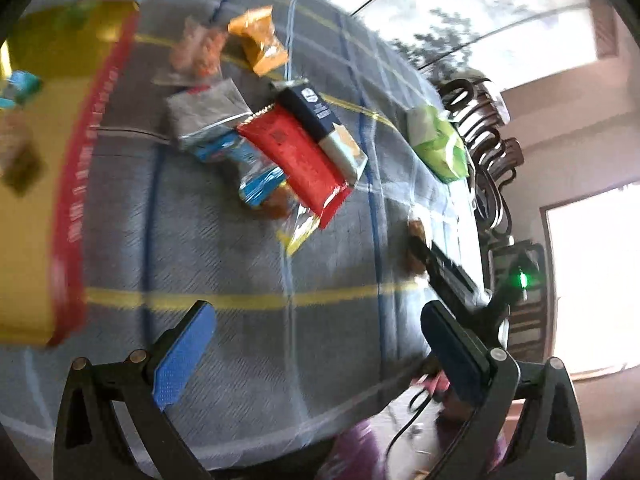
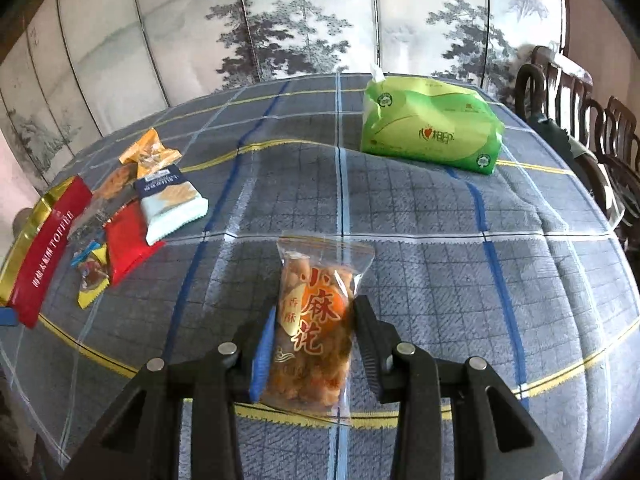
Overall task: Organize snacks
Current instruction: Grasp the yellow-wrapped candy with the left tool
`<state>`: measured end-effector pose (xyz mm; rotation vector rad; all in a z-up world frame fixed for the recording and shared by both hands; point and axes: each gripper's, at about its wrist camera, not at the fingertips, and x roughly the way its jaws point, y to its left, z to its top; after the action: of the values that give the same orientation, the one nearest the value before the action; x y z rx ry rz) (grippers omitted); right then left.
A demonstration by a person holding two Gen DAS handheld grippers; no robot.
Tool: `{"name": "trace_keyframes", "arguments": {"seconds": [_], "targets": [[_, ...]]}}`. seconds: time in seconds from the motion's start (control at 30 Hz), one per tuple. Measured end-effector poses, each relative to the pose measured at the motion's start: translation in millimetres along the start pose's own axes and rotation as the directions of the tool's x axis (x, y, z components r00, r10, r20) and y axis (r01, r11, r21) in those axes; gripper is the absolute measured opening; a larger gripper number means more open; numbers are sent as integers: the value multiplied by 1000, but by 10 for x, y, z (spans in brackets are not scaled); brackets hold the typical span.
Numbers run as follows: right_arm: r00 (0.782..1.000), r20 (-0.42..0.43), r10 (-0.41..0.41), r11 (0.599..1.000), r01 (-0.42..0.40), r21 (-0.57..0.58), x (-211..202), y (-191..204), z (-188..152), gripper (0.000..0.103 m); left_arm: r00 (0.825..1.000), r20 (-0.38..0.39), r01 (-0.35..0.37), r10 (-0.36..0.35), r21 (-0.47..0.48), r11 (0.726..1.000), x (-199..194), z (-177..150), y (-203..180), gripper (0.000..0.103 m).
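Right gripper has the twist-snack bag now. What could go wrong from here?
The right gripper pinches the clear snack bag only at its lower half, so the soft pack may sag or slip. The loose snack pile beside the yellow box could get knocked on the way over.

The left wrist view is rolled sideways above the plaid tablecloth (image 1: 240,240), looking across it with the snack pile (image 1: 280,140) near 12 o'clock. The right wrist view sits low and level, facing the painted screen (image 2: 280,20). Both share the green tissue pack (image 1: 438,142) (image 2: 432,128).
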<state>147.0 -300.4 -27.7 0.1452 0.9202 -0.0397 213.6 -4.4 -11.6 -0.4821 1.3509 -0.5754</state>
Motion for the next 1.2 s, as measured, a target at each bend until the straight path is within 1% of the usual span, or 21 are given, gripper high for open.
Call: {"name": "trace_keyframes", "arguments": {"seconds": [0.03, 0.07, 0.17, 0.23, 0.27, 0.3, 0.37, 0.43, 0.5, 0.6, 0.67, 0.7, 0.73, 0.77, 0.8, 0.83, 0.9, 1.0, 1.1, 1.13, 1.2], "targets": [[1000, 0, 8, 1000, -8, 3, 5, -11, 7, 38, 1000, -9, 16, -16, -29, 999, 60, 73, 20, 100], [1000, 0, 17, 1000, -17, 3, 8, -14, 11, 38, 1000, -10, 14, -15, -49, 999, 101, 120, 16, 100], [999, 1, 49, 999, -49, 5, -1, -29, 9, 38, 1000, -9, -25, 25, -85, 996, 197, 245, -9, 99], [997, 3, 71, 997, -71, 15, -5, -49, 7, 38, 998, -4, -64, 64, -118, 991, 242, 287, 7, 95], [997, 5, 81, 996, -81, 20, -11, -63, 6, 38, 997, -6, -74, 74, -135, 988, 266, 295, 25, 85], [996, 5, 91, 996, -91, 24, -12, -72, 5, 38, 997, -14, -79, 78, -153, 985, 300, 303, 44, 71], [994, 9, 107, 994, -107, 28, -19, -80, 1, 38, 996, -42, -91, 85, -180, 979, 383, 320, 73, 63], [993, 14, 121, 992, -121, 26, -32, -78, -7, 38, 993, -41, -116, 110, -189, 975, 434, 319, 77, 63], [991, 20, 132, 991, -132, 25, -48, -80, -11, 38, 990, -19, -138, 137, -196, 971, 422, 313, 65, 63], [988, 27, 153, 987, -154, 36, -71, -114, -22, 38, 988, 19, -147, 156, -226, 963, 385, 324, 69, 63], [986, 30, 165, 985, -166, 46, -79, -137, -23, 38, 984, 26, -164, 175, -239, 957, 392, 354, 77, 62], [985, 32, 170, 984, -172, 49, -84, -148, -24, 38, 983, 20, -174, 185, -245, 954, 423, 374, 74, 56], [984, 33, 176, 983, -178, 51, -87, -154, -24, 38, 981, 23, -181, 193, -250, 951, 427, 377, 72, 53], [983, 34, 181, 982, -182, 52, -88, -158, -22, 38, 979, 28, -188, 202, -254, 949, 430, 376, 65, 43], [982, 35, 183, 981, -185, 55, -89, -165, -20, 38, 979, 29, -190, 204, -259, 947, 440, 375, 65, 29], [982, 36, 187, 980, -188, 56, -91, -169, -20, 38, 981, 26, -180, 194, -270, 946, 458, 371, 86, 24], [980, 37, 194, 979, -196, 60, -90, -174, -18, 38, 983, 43, -160, 180, -294, 942, 467, 368, 112, 26], [978, 38, 204, 976, -206, 68, -88, -193, -13, 38, 981, 38, -169, 189, -306, 937, 485, 384, 91, 26], [977, 38, 208, 975, -211, 75, -83, -204, -13, 38, 984, 59, -141, 170, -331, 933, 470, 367, 134, 26], [977, 38, 210, 974, -212, 77, -80, -207, -12, 38, 984, 66, -136, 166, -327, 935, 465, 355, 141, 26], [977, 38, 212, 974, -214, 79, -82, -219, -14, 38, 984, 83, -124, 159, -325, 938, 457, 326, 163, 20]]}}
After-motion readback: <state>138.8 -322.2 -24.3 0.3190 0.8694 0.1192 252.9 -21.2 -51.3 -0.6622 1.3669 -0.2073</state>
